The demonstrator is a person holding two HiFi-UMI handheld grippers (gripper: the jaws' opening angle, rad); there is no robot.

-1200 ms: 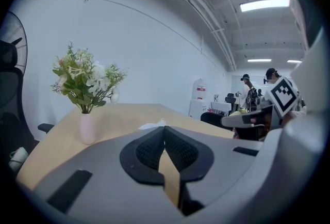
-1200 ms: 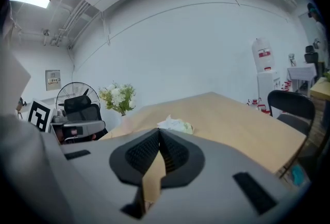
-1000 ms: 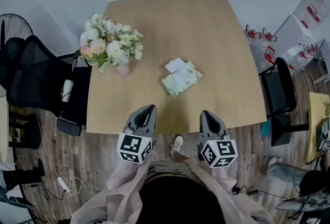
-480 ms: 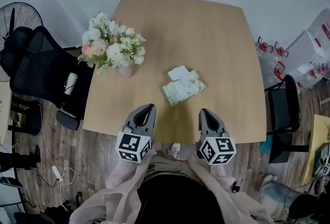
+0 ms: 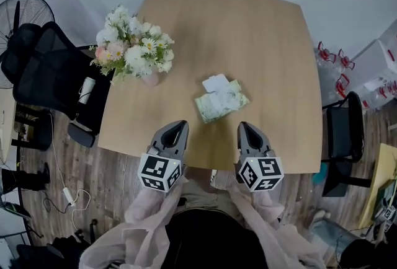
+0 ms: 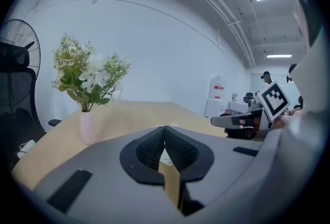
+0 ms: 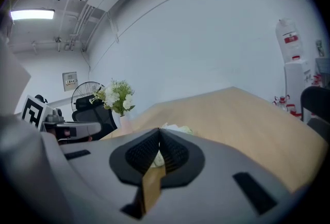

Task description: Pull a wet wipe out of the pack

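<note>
One wooden table now lies further under both tools: the left gripper and right gripper moved slightly forward, jaws closed, empty. Ahead between them lies the wet wipe pack.

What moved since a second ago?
The right gripper and the left gripper edged a little farther over the table toward the wet wipe pack, the right one more. Nothing was grabbed or dropped: both are shut and empty. The pack and the flower vase stayed put.
</note>
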